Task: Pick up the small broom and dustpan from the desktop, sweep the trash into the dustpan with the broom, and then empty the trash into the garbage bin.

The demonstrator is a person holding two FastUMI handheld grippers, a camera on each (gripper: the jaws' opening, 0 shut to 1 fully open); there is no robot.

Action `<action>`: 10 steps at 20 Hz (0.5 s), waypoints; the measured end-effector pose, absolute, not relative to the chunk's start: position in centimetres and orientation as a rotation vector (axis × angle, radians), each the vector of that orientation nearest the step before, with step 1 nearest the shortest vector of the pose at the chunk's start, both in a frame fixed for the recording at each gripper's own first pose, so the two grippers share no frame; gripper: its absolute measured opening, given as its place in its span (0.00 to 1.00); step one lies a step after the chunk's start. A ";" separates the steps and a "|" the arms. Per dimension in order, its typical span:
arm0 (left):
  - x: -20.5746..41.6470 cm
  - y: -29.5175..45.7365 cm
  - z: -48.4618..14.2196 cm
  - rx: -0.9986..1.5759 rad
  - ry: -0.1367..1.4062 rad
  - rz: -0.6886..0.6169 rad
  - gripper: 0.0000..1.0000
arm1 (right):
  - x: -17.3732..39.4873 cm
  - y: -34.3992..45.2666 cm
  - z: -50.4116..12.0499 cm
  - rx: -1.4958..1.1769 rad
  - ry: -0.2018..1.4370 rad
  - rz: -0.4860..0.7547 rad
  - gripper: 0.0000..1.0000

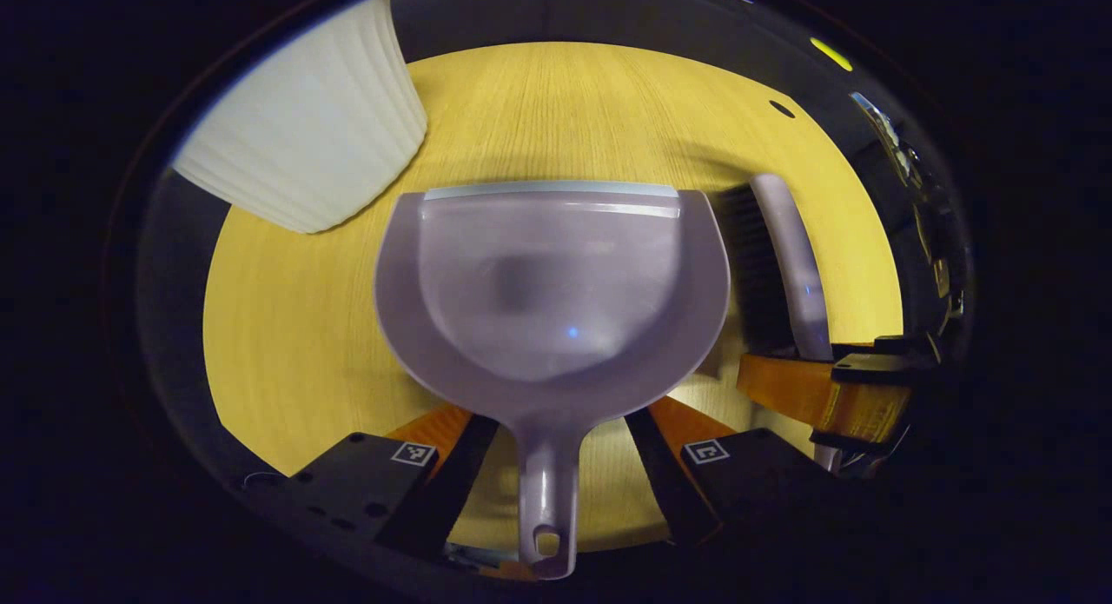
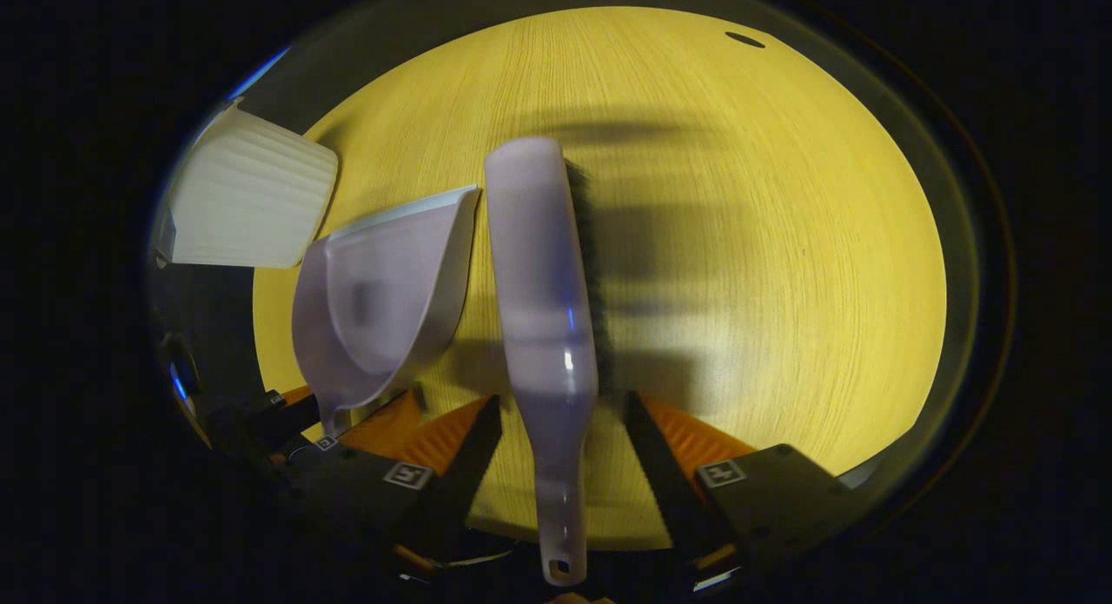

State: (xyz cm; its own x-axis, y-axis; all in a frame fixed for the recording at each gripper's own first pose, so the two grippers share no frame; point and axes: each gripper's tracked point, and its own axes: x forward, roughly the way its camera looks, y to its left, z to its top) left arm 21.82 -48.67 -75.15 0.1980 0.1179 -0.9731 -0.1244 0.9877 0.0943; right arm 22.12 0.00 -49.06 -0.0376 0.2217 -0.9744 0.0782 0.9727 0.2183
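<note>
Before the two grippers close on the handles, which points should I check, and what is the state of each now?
1. Dustpan handle between left gripper fingers: ok.
2. Left fingers pressing handle: not ok, gaps on both sides.
3. Broom handle between right gripper fingers: ok.
4. Right fingers pressing handle: not ok, apart.
5. Garbage bin on the desktop: ok.
6. Trash location: cannot tell.
</note>
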 end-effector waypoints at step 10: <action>19.0 -50.6 -64.1 -0.023 1.030 0.135 0.86 | 22.6 -2.0 -39.5 0.146 1.217 0.070 0.98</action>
